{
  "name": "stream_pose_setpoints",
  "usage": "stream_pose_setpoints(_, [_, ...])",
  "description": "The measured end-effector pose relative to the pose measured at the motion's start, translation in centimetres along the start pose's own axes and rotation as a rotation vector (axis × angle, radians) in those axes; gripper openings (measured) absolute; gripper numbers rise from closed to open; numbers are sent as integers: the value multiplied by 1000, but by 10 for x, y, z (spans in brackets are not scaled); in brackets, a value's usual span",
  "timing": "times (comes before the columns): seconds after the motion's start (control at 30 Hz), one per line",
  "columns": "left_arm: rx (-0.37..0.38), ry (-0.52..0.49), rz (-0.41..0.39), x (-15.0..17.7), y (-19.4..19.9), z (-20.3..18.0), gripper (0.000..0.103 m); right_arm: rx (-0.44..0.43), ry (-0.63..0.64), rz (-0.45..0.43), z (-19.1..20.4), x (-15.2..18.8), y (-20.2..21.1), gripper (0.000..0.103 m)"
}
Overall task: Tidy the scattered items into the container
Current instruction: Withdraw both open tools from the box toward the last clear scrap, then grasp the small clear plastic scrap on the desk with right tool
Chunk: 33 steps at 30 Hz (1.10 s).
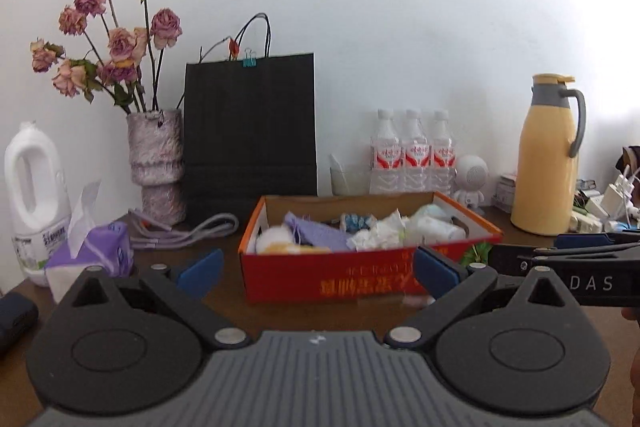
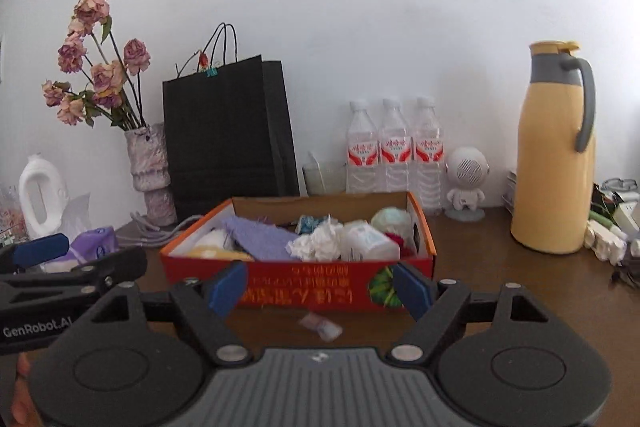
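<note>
On a cluttered desk, the left gripper (image 1: 316, 273) and right gripper (image 2: 320, 291) hover wide and empty before the full box (image 2: 296, 287); one small wrapper (image 2: 322, 325) lies just in front, light enough to skid away from closing pads.

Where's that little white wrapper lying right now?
In the right wrist view, the wrapper lies on the table just in front of the red box.

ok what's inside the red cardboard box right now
The red box holds a lilac cloth, crumpled white tissue, a white roll, a pale ball and a small blue packet. Anything beneath them is covered.
</note>
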<state>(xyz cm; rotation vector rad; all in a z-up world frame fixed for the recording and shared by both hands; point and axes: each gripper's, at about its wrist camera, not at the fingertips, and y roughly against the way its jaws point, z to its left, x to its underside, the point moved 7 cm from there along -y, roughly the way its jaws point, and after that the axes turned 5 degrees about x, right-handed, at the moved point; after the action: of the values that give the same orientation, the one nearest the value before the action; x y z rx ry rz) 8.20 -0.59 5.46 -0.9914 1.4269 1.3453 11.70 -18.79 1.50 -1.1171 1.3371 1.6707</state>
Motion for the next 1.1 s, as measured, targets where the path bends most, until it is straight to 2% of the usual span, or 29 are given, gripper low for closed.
stream_pose_setpoints(0.07, [32,3,36,22,23,-2,103,-21,24,29,4,22,20,80])
stream_pose_setpoints(0.17, [38,-7,118,54,49,-1,103,-12,70,90,4,53,48,80])
stream_pose_setpoints(0.27, [26,23,222,76,58,9,103,8,19,158,-1,77,63,80])
stream_pose_setpoints(0.37, [40,46,235,81,56,14,103,-4,4,208,-2,86,62,80])
stream_pose_setpoints(0.5, [29,39,256,78,36,15,103,29,84,221,-3,69,27,78])
stream_pose_setpoints(0.57, [30,48,265,76,24,15,103,24,138,238,-4,56,-9,75])
stream_pose_setpoints(0.7, [45,61,276,73,9,16,103,-29,173,276,0,36,-86,55])
stream_pose_setpoints(0.8, [44,61,282,74,5,17,103,-42,238,310,10,32,-129,47])
stream_pose_setpoints(0.87, [40,62,276,73,5,21,103,-55,256,320,13,32,-142,46])
stream_pose_setpoints(1.0, [9,61,267,71,2,34,103,-59,261,330,16,31,-158,34])
stream_pose_setpoints(1.1, [-13,76,261,66,2,43,103,-73,262,331,18,30,-161,31])
